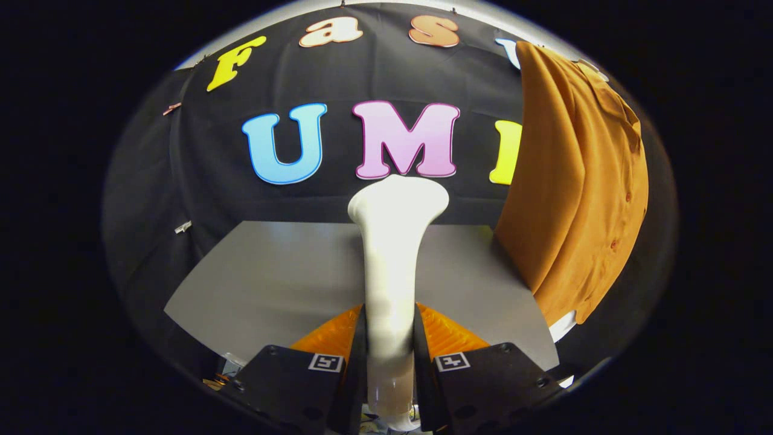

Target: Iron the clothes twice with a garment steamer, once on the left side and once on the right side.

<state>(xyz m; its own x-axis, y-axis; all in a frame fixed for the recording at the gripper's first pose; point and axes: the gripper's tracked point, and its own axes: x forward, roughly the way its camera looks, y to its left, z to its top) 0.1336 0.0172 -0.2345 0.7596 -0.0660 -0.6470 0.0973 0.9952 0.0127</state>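
Garment steamer [392,266] gripped upright between my fingers [390,350].

My two fingers press on the steamer's handle from either side, holding it firmly, and its pale body rises straight ahead of them to a flared head at the top. Beneath and beyond it lies the grey worktop [266,284]. The clothes, an orange-brown buttoned shirt [574,181], hang to the right of the steamer against the booth's black wall, apart from the steamer's head, with the hem dropping toward the worktop's right edge.

white steamer [392,254], plain rust-orange shirt [574,181], grey table [272,284].
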